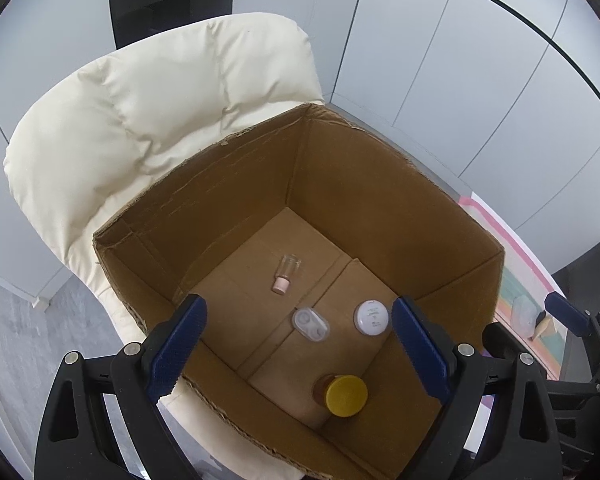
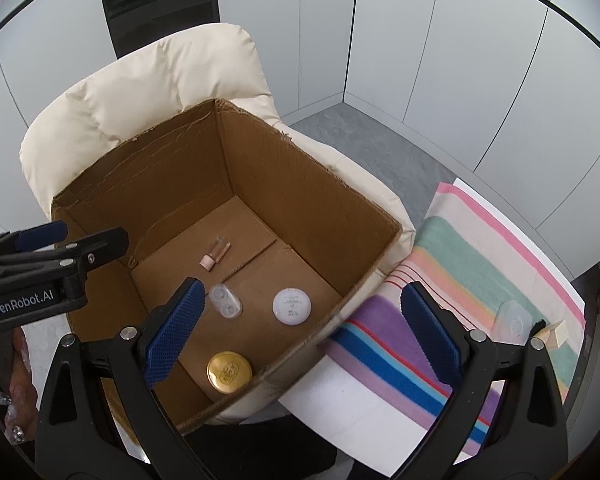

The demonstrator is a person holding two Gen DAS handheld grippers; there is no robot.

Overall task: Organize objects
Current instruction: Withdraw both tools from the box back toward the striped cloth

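Currently both empty: left claw (image 1: 298,344) wide over cardboard box (image 1: 364,184), right claw (image 2: 300,332) wide at box edge.

Looks like an office/meeting rm: plain white wall panels (image 2: 440,60), grey floor (image 2: 364,140), dark glass door (image 2: 160,0) w/ "A7" far left.

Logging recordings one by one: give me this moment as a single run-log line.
left gripper: open, empty | right gripper: open, empty | cardboard box: vial, lens case, white jar, gold-lidded jar inside
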